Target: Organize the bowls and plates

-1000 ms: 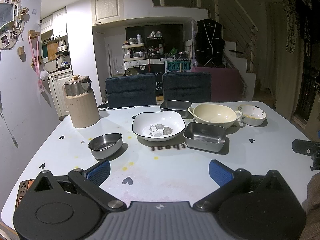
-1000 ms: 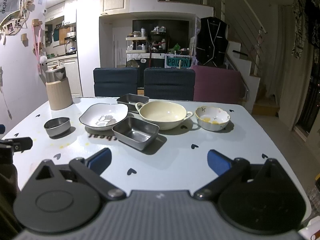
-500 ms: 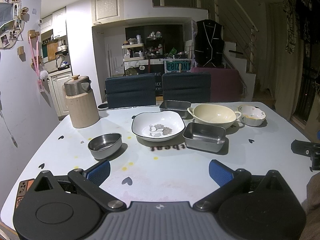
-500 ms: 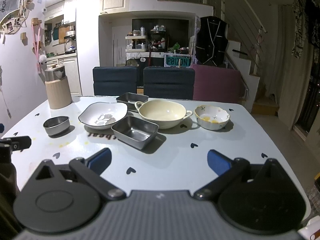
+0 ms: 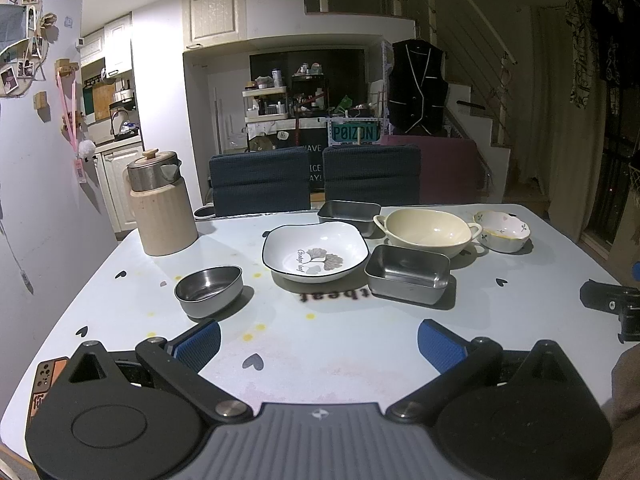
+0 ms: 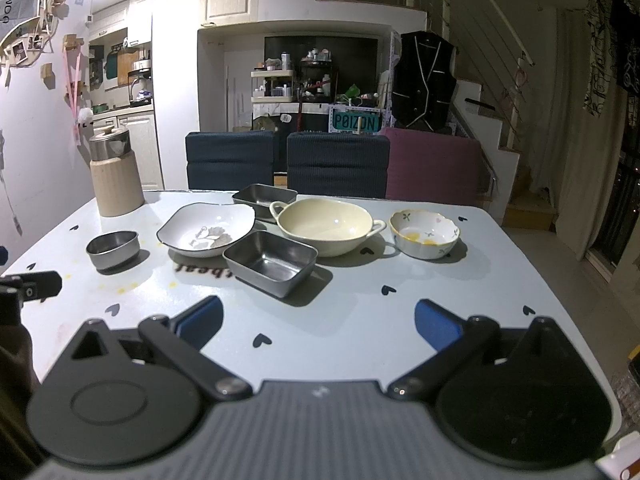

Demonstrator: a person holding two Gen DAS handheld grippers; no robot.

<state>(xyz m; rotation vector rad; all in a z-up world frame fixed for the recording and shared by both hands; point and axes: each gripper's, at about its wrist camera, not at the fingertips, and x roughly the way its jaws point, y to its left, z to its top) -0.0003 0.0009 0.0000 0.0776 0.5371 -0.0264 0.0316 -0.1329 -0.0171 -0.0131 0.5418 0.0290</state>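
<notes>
On the pale table stand a small round steel bowl, a white dish with a leaf print, a rectangular steel tray, a second steel tray behind, a cream two-handled bowl and a small flowered bowl. My left gripper is open and empty, low over the near table, short of the dishes. My right gripper is open and empty, just short of the steel tray. The same dishes show in the right wrist view, with the cream bowl and flowered bowl beyond.
A beige jug with a steel lid stands at the table's far left. Two dark blue chairs and a purple one line the far edge. A phone-like object lies at the near left corner.
Both views have shifted very slightly; the dishes sit a touch higher in the right wrist view. Nothing was grasped or moved.
</notes>
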